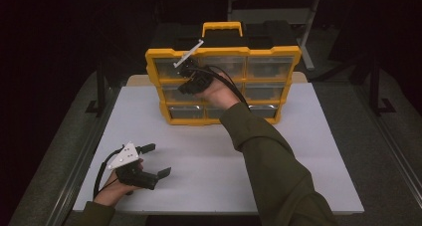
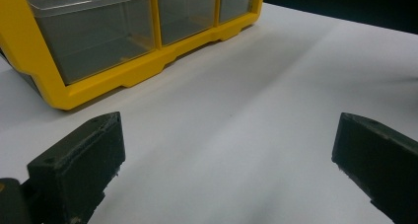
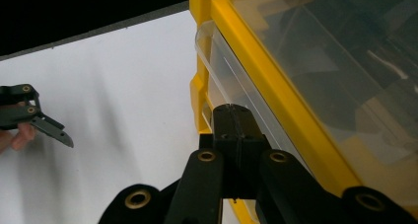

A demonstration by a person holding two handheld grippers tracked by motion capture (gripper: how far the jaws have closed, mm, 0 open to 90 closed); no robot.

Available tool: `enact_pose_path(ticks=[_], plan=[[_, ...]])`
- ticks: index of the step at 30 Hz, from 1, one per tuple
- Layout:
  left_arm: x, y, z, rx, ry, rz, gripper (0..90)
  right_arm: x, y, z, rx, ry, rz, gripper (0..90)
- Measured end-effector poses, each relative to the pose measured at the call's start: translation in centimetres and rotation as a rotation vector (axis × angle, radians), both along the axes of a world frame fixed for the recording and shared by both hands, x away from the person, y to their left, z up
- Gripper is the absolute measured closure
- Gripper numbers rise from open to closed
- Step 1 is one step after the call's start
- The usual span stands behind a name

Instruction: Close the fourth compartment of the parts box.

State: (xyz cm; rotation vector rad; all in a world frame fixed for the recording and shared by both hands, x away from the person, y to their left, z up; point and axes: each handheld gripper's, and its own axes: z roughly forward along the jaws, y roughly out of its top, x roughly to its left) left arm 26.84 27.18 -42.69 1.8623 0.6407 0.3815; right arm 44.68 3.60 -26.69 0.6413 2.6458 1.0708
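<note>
The yellow drawer organizer (image 1: 223, 84) stood upright toward the far side of the white counter (image 1: 209, 171), its nine clear drawers in three rows of three facing the person, presumably so each could be pulled straight out. The right tongs (image 1: 191, 76) were pressed against the middle-row left drawer (image 3: 231, 81), jaws closed together at that drawer's clear lip, apparently pinching it to draw it open. The left tongs (image 1: 158, 160) rested low over the near-left counter, jaws spread wide with nothing between them, seemingly waiting in reserve.
</note>
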Motion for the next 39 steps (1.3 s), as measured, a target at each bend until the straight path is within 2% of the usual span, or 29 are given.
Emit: enact_pose_path(ticks=[5, 11, 12, 19, 22, 23, 24, 29, 36, 38, 39], plan=[[0.0, 0.0, 0.0, -0.001, -0.001, -0.001, 0.0, -0.1, 0.1, -0.1, -0.008, -0.017, -0.001, 89.7], [0.0, -0.1, -0.1, -0.002, 0.007, 0.001, 0.0, -0.5, -0.4, -0.2, 0.002, 0.000, -0.002, 89.7], [0.0, -0.1, -0.1, 0.001, 0.009, 0.001, 0.0, -0.5, -0.6, -0.3, 0.002, -0.012, 0.008, 89.7], [-0.1, -0.1, -0.1, 0.006, 0.003, -0.001, 0.0, -1.3, -1.8, -0.3, 0.025, 0.015, 0.003, 89.2], [-0.1, -0.2, -0.1, -0.001, 0.007, 0.000, 0.0, -1.6, -2.5, -0.5, 0.041, 0.023, 0.009, 84.0], [-0.2, -0.3, -0.2, -0.015, 0.016, 0.003, 0.0, -1.8, -2.9, -0.6, 0.042, 0.025, 0.008, 83.4], [-0.1, -0.2, -0.1, 0.005, 0.009, -0.004, 0.0, -1.8, -3.2, -0.7, 0.054, 0.028, 0.006, 81.7], [-0.1, -0.3, -0.1, 0.011, 0.007, -0.007, 0.0, -2.2, -4.6, -1.3, 0.087, 0.045, -0.004, 75.5], [-0.1, -0.4, -0.2, 0.018, 0.015, -0.012, 0.0, -2.8, -6.2, -2.1, 0.114, 0.035, -0.017, 66.1], [-0.1, -0.4, -0.2, 0.017, 0.015, -0.013, 0.0, -2.9, -6.6, -2.4, 0.112, 0.014, 0.000, 63.0], [-0.1, -0.4, -0.2, 0.016, 0.016, -0.013, 0.0, -3.0, -6.8, -2.5, 0.116, 0.016, -0.010, 61.5]])
